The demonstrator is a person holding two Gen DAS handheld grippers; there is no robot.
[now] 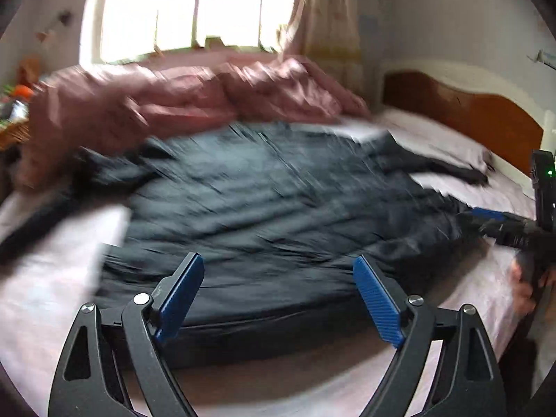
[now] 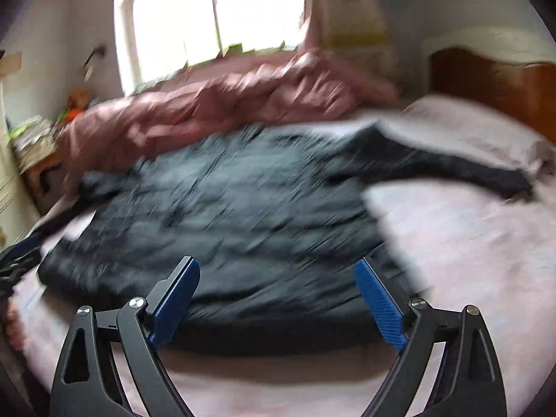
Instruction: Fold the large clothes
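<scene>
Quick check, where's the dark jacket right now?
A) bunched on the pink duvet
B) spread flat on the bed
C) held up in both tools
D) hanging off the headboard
B: the jacket lies spread on the bed, with both tools open and empty.

- Dark charcoal-black jacket (image 1: pixel 264 208), plain, with a faint quilted sheen.
- Pale pink bedsheet (image 2: pixel 469 243), plain.
- Dusty rose duvet (image 1: pixel 166 104), bunched, no visible pattern.
- Warm reddish-brown wooden headboard (image 1: pixel 486 118).
- Cream curtain (image 1: pixel 326 10) with faint yellowish markings, blurred.
- Left gripper (image 1: pixel 278 299): black arms, bright blue ribbed pads (image 1: pixel 377 302).
- Right gripper (image 2: pixel 278 299): the same black and blue.
</scene>
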